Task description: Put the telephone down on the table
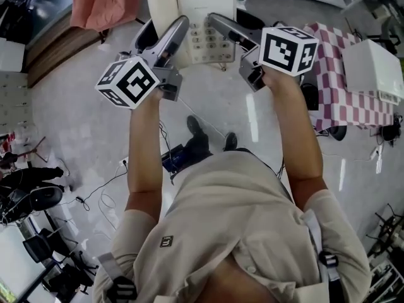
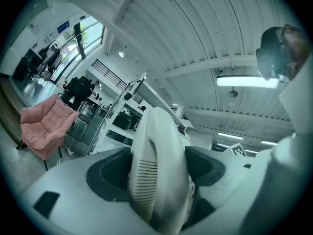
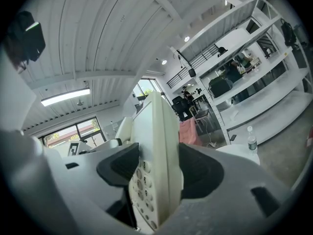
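Telephone (image 1: pixel 189 8), top centre, aloft over floor: left gripper (image 1: pixel 177 30) pinching handset (image 2: pixel 157 160), right gripper (image 1: pixel 221 24) clamped across keypad (image 3: pixel 142 190) body; set-down not yet done

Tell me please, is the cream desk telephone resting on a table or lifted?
Lifted: left gripper and right gripper clamp the telephone, ceiling behind it.

Bright ceiling strip lights, floor glare, fisheye edges bent, near surfaces blurred
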Demonstrator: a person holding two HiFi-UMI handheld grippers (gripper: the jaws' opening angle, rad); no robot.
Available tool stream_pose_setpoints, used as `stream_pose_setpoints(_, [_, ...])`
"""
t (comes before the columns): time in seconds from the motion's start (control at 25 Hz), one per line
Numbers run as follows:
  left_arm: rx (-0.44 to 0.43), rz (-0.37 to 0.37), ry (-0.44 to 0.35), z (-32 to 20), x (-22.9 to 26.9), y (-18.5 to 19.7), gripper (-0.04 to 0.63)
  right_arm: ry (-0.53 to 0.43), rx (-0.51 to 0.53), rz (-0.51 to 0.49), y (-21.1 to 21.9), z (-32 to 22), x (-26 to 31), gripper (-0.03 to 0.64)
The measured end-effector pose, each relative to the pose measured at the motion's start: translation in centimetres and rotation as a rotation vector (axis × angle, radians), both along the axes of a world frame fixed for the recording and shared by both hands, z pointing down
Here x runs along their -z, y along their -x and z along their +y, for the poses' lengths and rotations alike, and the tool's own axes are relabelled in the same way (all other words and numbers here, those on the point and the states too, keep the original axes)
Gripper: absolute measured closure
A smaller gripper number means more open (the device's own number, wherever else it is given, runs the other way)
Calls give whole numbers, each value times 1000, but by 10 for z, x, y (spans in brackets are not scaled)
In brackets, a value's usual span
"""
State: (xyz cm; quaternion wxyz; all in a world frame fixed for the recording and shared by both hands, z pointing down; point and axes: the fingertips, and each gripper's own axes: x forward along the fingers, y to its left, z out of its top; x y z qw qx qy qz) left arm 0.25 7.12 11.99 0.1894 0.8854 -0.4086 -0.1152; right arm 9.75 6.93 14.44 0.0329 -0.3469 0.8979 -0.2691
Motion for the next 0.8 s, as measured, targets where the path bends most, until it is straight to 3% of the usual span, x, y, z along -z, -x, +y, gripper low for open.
stream_pose_setpoints(0.8, [-120, -12, 29, -99, -13, 23, 253, 34, -117, -3, 24, -87, -13, 379])
